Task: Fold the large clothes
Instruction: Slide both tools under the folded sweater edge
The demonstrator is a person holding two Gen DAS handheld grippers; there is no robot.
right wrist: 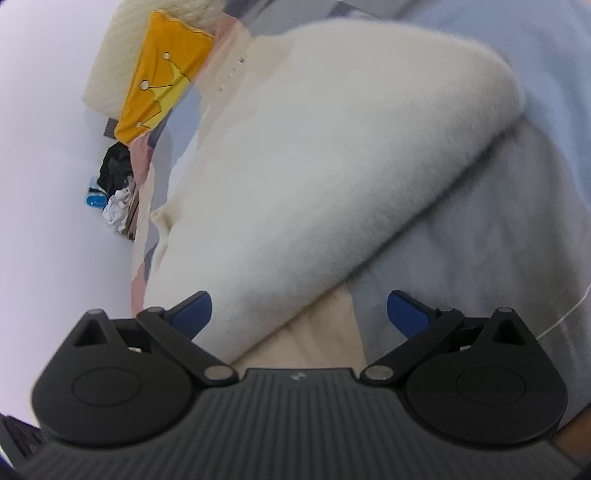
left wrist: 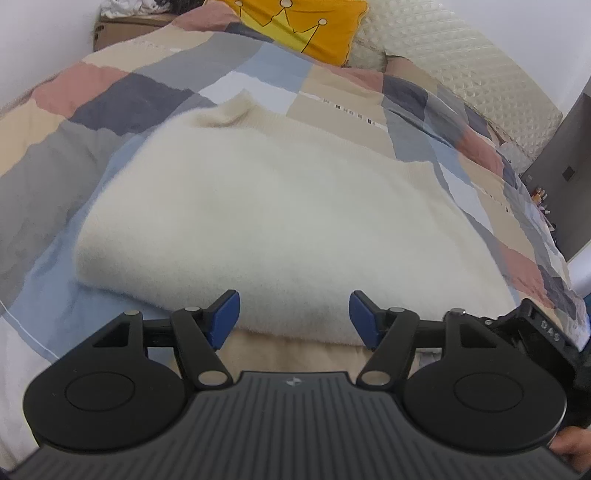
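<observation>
A fluffy cream sweater (left wrist: 280,221) lies folded just ahead of the wide-open, empty left gripper (left wrist: 294,319) and right gripper (right wrist: 299,315), its far edge blurred.

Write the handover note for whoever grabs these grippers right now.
Left gripper: open, empty, at the near edge of the cream sweater.
Right gripper: open, empty, over the sweater's near corner.
Sweater lies on the patchwork quilt, already folded into a thick bundle; yellow pillow beyond it.
Done: main folds appear made.
Left: probably one more fold or tidying; neither gripper holds fabric.
</observation>
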